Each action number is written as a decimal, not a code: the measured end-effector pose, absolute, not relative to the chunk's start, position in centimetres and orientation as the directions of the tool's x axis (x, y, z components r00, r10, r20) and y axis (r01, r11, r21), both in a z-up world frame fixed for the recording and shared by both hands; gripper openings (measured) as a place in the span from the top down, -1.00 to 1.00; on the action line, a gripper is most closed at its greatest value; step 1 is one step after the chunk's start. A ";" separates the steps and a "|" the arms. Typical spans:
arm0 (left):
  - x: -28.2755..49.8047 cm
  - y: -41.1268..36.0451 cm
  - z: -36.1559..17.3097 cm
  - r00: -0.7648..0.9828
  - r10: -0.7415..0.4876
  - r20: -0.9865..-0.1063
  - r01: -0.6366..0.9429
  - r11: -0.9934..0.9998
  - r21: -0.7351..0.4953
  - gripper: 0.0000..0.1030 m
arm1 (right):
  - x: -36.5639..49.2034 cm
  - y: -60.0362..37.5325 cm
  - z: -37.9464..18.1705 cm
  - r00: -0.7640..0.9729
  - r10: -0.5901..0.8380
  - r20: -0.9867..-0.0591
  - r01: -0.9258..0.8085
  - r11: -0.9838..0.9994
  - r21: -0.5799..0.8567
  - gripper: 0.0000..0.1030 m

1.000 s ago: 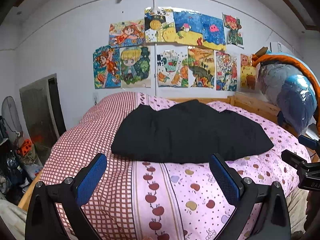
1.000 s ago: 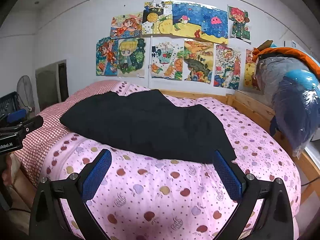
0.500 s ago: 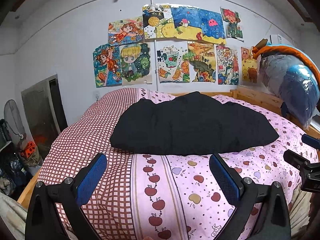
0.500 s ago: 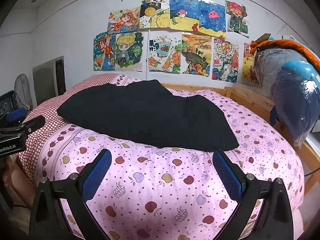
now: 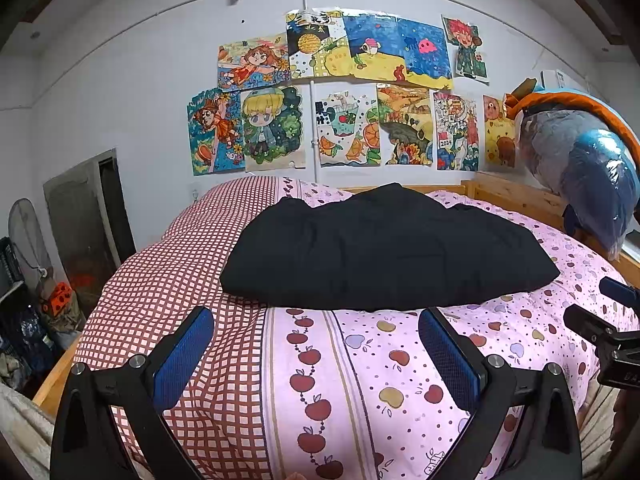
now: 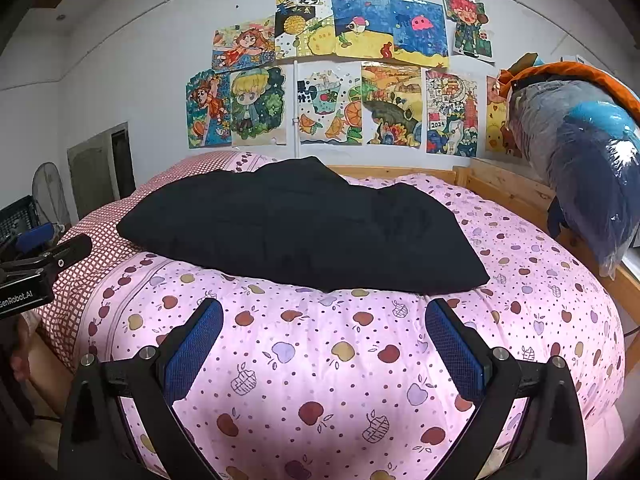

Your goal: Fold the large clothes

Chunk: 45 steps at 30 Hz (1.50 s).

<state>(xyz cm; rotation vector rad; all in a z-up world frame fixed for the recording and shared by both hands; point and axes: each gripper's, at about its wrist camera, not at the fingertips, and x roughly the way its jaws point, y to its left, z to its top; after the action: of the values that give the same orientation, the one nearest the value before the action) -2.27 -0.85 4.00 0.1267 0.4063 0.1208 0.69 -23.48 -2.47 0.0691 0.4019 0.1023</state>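
Blue pads are seen on the left gripper (image 5: 316, 352), whose two fingers are spread wide with nothing held between them; only the pink apple quilt (image 5: 400, 380) is seen in the gap. The right gripper (image 6: 324, 344) is spread just as wide and nothing is touched or held by it. One black garment (image 5: 384, 252) is laid flat on the bed, in the middle of the quilt, well past both grippers. One bed with a wooden frame (image 6: 504, 188) is seen. Many bright drawings (image 6: 344, 76) are stuck on the wall behind it, and bagged bedding (image 6: 588, 152) is piled at the right.
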 end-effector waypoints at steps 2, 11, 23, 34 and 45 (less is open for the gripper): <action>-2.3 -0.9 4.0 0.912 0.143 -0.384 -0.090 0.984 0.152 -1.00 | 0.7 -23.5 -2.4 0.917 0.110 -0.384 -0.081 0.993 0.090 -0.93; -2.6 -1.0 3.9 0.914 0.132 -0.383 -0.075 0.984 0.161 -1.00 | 0.8 -23.1 -2.2 0.920 0.105 -0.379 -0.075 0.993 0.093 -0.93; -2.6 -1.2 3.8 0.914 0.133 -0.383 -0.076 0.984 0.161 -1.00 | 0.8 -23.1 -2.1 0.921 0.104 -0.375 -0.074 0.993 0.095 -0.93; -2.7 -1.2 3.9 0.914 0.133 -0.383 -0.075 0.984 0.163 -1.00 | 0.8 -23.1 -2.1 0.921 0.104 -0.376 -0.073 0.993 0.095 -0.93; -2.7 -1.2 3.9 0.914 0.134 -0.382 -0.075 0.984 0.163 -1.00 | 0.8 -23.1 -2.2 0.921 0.104 -0.375 -0.074 0.993 0.094 -0.93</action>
<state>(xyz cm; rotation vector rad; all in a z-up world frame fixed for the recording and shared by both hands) -2.67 -1.23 3.92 0.1466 0.4033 0.1081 0.78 -23.12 -2.16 0.0790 0.3897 0.0917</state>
